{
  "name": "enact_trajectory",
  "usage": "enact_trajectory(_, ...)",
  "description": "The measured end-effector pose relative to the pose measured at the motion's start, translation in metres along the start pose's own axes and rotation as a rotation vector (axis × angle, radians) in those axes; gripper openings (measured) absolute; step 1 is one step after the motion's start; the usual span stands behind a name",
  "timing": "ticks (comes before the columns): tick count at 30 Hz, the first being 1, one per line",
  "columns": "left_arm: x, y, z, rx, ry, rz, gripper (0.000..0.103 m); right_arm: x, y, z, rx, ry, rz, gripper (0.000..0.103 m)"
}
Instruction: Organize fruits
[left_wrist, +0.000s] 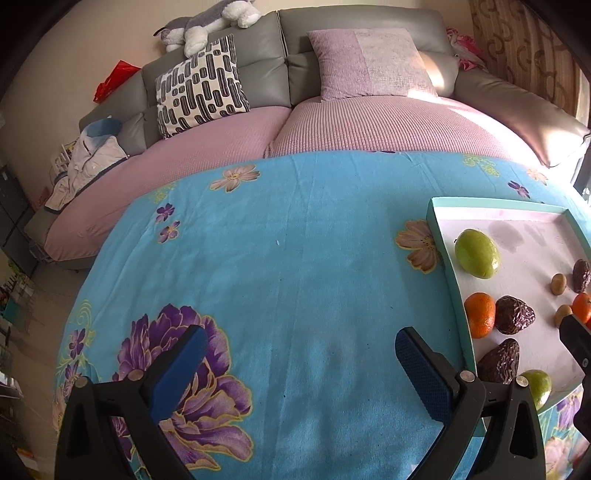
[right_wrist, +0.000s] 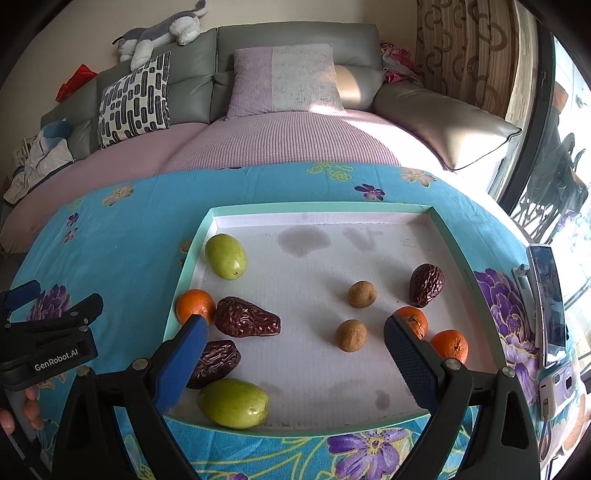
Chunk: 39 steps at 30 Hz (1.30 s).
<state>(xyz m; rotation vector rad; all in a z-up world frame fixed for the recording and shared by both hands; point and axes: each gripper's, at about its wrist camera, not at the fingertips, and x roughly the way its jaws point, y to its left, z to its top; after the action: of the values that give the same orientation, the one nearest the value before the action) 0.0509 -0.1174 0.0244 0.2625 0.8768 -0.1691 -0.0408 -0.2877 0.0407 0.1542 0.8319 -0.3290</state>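
A grey sofa (right_wrist: 295, 40) with pink covers backs the blue floral tablecloth (left_wrist: 295, 258). On it, a teal-rimmed tray (right_wrist: 317, 208) holds green mangoes (right_wrist: 225, 256), oranges (right_wrist: 195, 304), dates and small brown fruits. A phone (right_wrist: 550, 302) stands right; the left gripper (left_wrist: 301, 354) and right gripper (right_wrist: 293, 338) both gape empty.

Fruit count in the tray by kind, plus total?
Green mangoes: 2
Oranges: 3
Dark wrinkled dates: 3
Small tan round fruits: 2
Total: 10

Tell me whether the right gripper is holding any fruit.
No: the right gripper is open above the tray, with nothing between its fingers.
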Motion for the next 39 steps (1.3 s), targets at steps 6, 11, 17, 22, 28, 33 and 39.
enact_trajectory(6,-0.017,0.013,-0.027,-0.005,-0.006,-0.013,0.103,-0.014,0.008,-0.024,-0.013,0.002,-0.002,0.096)
enact_trajectory(11,-0.025,0.029,-0.058,-0.034,0.002,-0.052,0.103,-0.025,0.013,-0.044,-0.009,-0.002,0.011,0.096)
enact_trajectory(17,-0.020,0.036,-0.069,-0.046,0.019,-0.057,0.103,-0.016,0.016,-0.050,-0.016,0.018,0.009,0.096)
enact_trajectory(22,-0.012,0.034,-0.067,-0.044,0.019,-0.083,0.103,-0.005,0.016,-0.051,-0.003,0.017,0.003,0.096)
enact_trajectory(28,-0.009,0.037,-0.061,-0.065,-0.030,-0.104,0.103,-0.006,0.019,-0.048,-0.016,-0.001,0.003,0.096)
enact_trajectory(33,-0.003,0.037,-0.059,-0.063,-0.009,-0.109,0.103,-0.002,0.021,-0.048,-0.030,-0.001,-0.004,0.096)
enact_trajectory(39,-0.003,0.037,-0.058,-0.060,-0.006,-0.124,0.103,-0.001,0.022,-0.049,-0.033,0.001,0.002,0.096)
